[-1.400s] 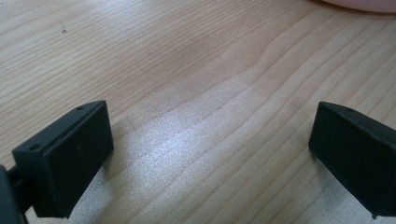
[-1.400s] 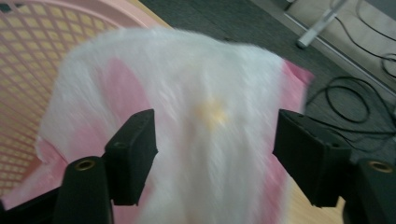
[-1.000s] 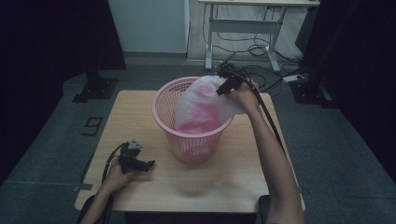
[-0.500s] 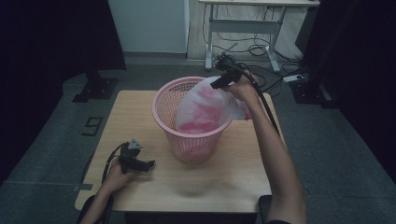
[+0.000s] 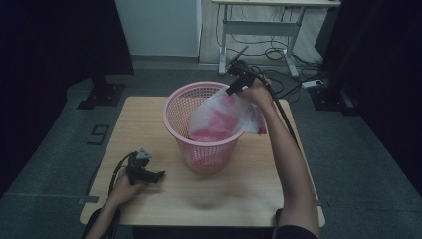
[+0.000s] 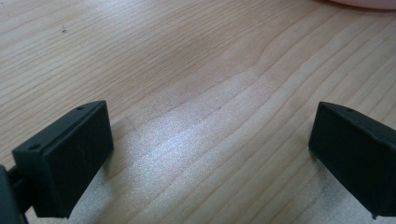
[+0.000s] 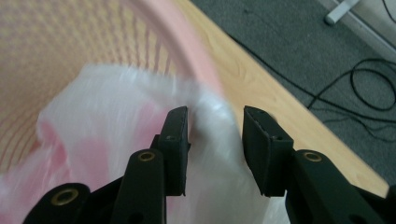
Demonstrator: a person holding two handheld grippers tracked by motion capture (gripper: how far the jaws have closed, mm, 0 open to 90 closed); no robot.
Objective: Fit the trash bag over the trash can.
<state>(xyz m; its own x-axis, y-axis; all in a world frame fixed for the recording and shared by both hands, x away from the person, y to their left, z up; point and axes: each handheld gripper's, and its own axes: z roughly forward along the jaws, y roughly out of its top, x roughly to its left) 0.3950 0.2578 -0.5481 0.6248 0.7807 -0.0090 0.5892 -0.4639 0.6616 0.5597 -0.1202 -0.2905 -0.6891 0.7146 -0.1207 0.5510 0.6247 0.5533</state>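
A pink mesh basket (image 5: 199, 149) stands in the middle of the wooden table (image 5: 239, 189). A thin white plastic bag (image 5: 219, 117) with pink showing through it lies in the basket and drapes over its right rim. My right gripper (image 5: 233, 88) hangs over the far right rim. Its jaws have just been closing, and a fold of the bag (image 7: 93, 140) lies in the gap between them, with the jaws still visibly apart (image 7: 215, 126). My left gripper (image 5: 149, 174) rests low at the table's near left, open, with bare wood between its jaws (image 6: 210, 154).
A desk frame with cables (image 5: 268, 45) on the floor stands beyond the table. A dark stand base (image 5: 102, 94) sits on the floor at the far left. The table's right edge (image 7: 261, 88) runs close beside the basket rim (image 7: 187, 46).
My right gripper has shifted slightly toward the far side above the basket rim, and the bag's top edge has moved with it. The left gripper has stayed put.
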